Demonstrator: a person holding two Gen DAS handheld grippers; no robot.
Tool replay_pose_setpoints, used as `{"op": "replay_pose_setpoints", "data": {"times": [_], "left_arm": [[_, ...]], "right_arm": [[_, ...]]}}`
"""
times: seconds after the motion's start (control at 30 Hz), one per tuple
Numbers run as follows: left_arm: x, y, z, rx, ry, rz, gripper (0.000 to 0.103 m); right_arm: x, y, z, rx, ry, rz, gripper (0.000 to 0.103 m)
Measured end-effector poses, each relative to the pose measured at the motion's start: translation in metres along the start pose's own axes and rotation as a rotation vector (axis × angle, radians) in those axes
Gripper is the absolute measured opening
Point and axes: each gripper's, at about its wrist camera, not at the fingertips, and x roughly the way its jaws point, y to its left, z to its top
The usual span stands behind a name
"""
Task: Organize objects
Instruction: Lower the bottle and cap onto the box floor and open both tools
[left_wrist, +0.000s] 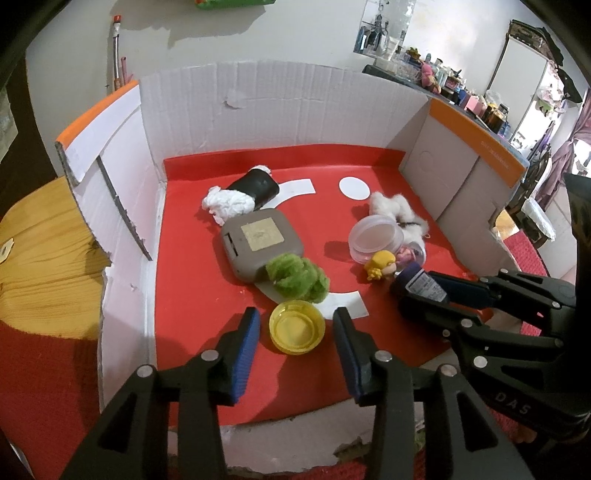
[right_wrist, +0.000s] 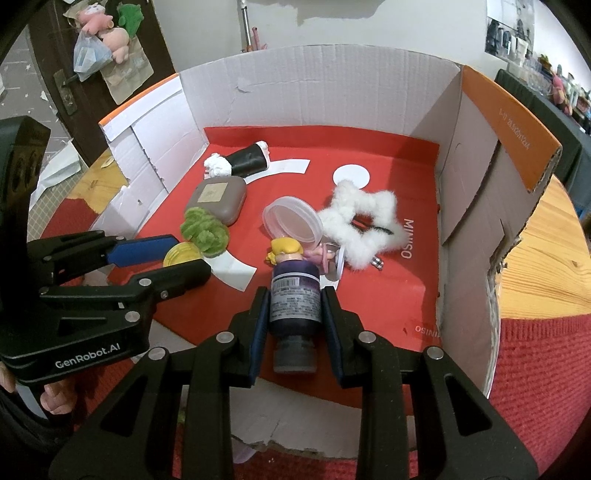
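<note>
My right gripper (right_wrist: 294, 295) is shut on a dark purple bottle (right_wrist: 295, 301) with a white label, cap toward the camera; it also shows in the left wrist view (left_wrist: 419, 284). My left gripper (left_wrist: 295, 325) is open around a yellow lid (left_wrist: 296, 326), its fingers either side of it; the lid also shows in the right wrist view (right_wrist: 181, 254). A yellow-haired figurine (right_wrist: 285, 250) lies just beyond the bottle. A green fuzzy scrunchie (left_wrist: 297, 277) rests against a grey case (left_wrist: 260, 245).
All lie on a red mat (left_wrist: 192, 295) inside a white cardboard box (left_wrist: 280, 110). A clear plastic jar (right_wrist: 293, 219), a white fluffy star (right_wrist: 364, 218) and a black-and-white roll (left_wrist: 243, 194) lie further back. A wooden table (right_wrist: 543, 266) surrounds the box.
</note>
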Motion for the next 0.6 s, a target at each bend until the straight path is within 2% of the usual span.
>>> {"op": "replay_pose_setpoints", "data": {"times": [0.6], "left_arm": [[-0.013,-0.001,-0.006,-0.001,-0.021,0.009,0.048]], "right_arm": [[-0.013,0.005,-0.006,0.0,-0.02,-0.004,0.028]]}}
